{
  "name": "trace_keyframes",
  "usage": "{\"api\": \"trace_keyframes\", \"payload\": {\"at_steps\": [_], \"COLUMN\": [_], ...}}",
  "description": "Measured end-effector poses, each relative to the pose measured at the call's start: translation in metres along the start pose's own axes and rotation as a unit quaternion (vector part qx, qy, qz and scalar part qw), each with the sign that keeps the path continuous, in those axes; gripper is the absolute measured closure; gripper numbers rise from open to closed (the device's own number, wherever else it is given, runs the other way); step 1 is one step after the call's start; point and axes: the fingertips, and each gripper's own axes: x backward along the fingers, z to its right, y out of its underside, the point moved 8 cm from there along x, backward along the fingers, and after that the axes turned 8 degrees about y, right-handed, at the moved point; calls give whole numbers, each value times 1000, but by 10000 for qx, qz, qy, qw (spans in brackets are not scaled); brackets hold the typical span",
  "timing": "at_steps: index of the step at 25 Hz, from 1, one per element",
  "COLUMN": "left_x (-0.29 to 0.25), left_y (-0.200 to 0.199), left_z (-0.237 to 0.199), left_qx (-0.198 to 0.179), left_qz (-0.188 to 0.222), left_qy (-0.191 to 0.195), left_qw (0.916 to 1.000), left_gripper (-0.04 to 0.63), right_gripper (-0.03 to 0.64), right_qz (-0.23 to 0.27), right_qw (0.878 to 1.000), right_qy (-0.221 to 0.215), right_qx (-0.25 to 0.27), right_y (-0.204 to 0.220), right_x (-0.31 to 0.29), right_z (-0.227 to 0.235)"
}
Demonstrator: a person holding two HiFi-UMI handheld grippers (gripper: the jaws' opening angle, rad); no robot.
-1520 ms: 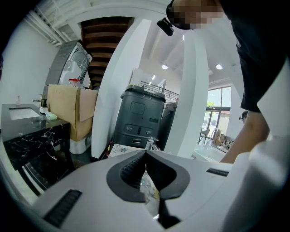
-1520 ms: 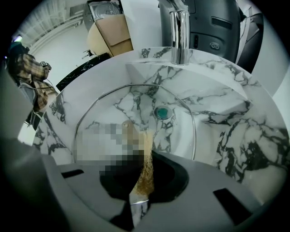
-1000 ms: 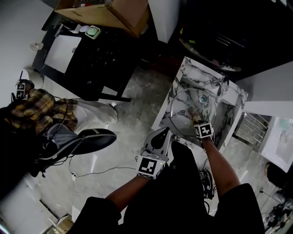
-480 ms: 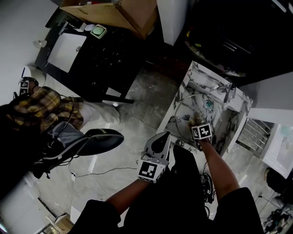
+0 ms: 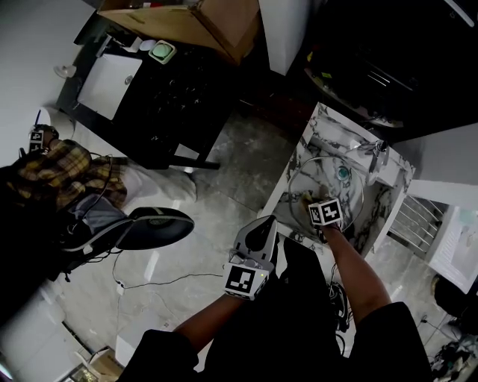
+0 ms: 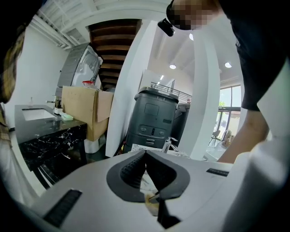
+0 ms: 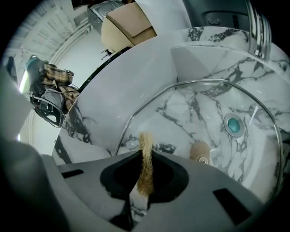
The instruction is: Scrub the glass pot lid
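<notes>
The lid [image 7: 195, 108], clear glass with a metal rim and a tan knob [image 7: 200, 152], lay in the marble sink [image 7: 136, 86], filling the right half of the right gripper view. A tan fibrous scrubber [image 7: 145, 142] stood edge-on at lower centre, pinched in the right hand-held gripper [image 7: 146, 156], its top by the lid's near rim.

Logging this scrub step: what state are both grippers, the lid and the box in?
right gripper: shut on scrub pad
left gripper: shut, empty
glass lid: lying in the sink
cardboard box: flaps open
</notes>
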Motion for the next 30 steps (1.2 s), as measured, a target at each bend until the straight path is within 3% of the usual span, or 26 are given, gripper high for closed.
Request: {"api": "trace_keyframes", "payload": {"at_steps": [13, 30], "left_x": [-8, -27], "left_y": [-7, -6], "left_z": [-11, -4], "left_qx": [25, 137], "left_qz": [-52, -100], "left_qy": [-99, 64], "left_qw": [9999, 9998], "left_gripper": [580, 580], "right_gripper": [563, 563], "right_qz": [285, 887], "right_qw": [9995, 9955], "right_qy": [-49, 128], "right_qx": [91, -307], "right_y": [-41, -65], "right_x": [-12, -12], "right_z": [4, 36]}}
